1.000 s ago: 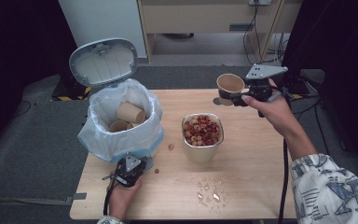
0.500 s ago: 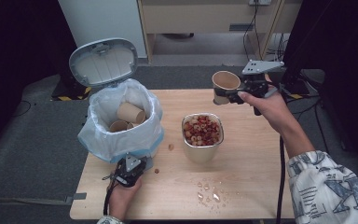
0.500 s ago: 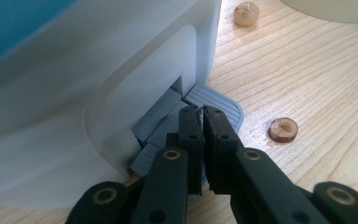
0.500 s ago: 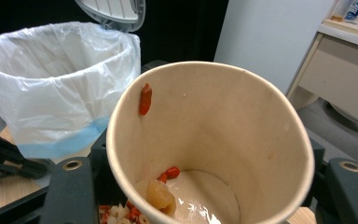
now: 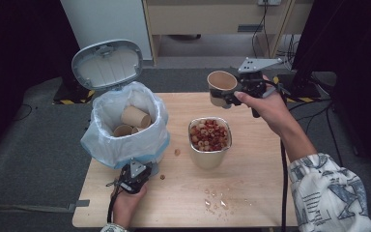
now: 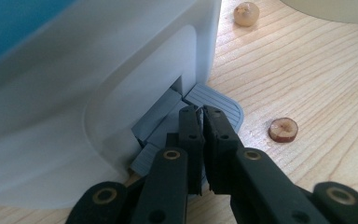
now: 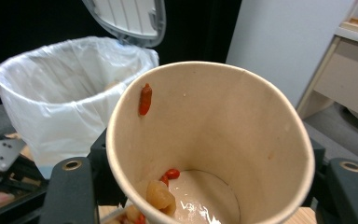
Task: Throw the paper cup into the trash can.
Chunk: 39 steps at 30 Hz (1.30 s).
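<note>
My right gripper point(image 5: 226, 98) is shut on a brown paper cup point(image 5: 221, 86) and holds it in the air over the table's far edge, right of the bin. The right gripper view shows the cup point(image 7: 223, 116) tilted toward the camera, with a few red and pale bits of food left inside. A white pedal bin point(image 5: 125, 142) with a plastic liner stands at the left, its lid point(image 5: 107, 64) up. Brown paper cups point(image 5: 134, 117) lie inside it. My left gripper point(image 6: 200, 112) is shut, its tips pressing on the bin's grey pedal point(image 6: 221, 106).
A metal container point(image 5: 209, 155) of red and pale dried fruit stands mid-table. Loose pieces point(image 5: 177, 152) lie between it and the bin, one slice point(image 6: 283, 129) beside the pedal. Crumbs point(image 5: 215, 200) are scattered near the front edge. A cabinet stands behind the table.
The right gripper has carried the cup left and slightly up, toward the bin. The left gripper has stayed on the pedal and the lid has stayed up.
</note>
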Motion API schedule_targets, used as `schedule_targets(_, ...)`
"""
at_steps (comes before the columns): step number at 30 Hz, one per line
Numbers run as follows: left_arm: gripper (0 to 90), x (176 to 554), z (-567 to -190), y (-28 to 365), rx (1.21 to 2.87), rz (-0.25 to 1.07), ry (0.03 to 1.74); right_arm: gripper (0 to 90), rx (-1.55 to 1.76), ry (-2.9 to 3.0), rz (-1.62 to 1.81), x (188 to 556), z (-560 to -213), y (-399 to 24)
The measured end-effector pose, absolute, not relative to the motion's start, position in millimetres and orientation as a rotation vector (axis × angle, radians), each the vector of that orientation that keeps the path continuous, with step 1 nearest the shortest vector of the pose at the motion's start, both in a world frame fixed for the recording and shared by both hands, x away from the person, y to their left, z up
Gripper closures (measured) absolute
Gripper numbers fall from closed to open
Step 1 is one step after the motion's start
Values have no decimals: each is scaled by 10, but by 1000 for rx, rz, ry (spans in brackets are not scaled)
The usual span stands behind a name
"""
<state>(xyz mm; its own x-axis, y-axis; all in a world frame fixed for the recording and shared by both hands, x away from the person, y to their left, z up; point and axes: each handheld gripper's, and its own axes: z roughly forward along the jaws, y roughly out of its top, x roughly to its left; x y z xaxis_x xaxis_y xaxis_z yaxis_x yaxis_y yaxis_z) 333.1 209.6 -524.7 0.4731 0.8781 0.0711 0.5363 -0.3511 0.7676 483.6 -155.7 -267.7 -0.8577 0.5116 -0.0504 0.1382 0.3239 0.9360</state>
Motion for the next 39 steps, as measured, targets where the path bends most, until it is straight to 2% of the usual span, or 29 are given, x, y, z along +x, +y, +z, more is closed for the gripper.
schedule_targets(29,850,3329,-5244,2096,2042,643,1165,333,517,2330,1587,4772,-2441,-390)
schedule_targets(39,850,3331,-5247,2094,2035,640,1167,333,492,2351,1603,4741,-2437,-111)
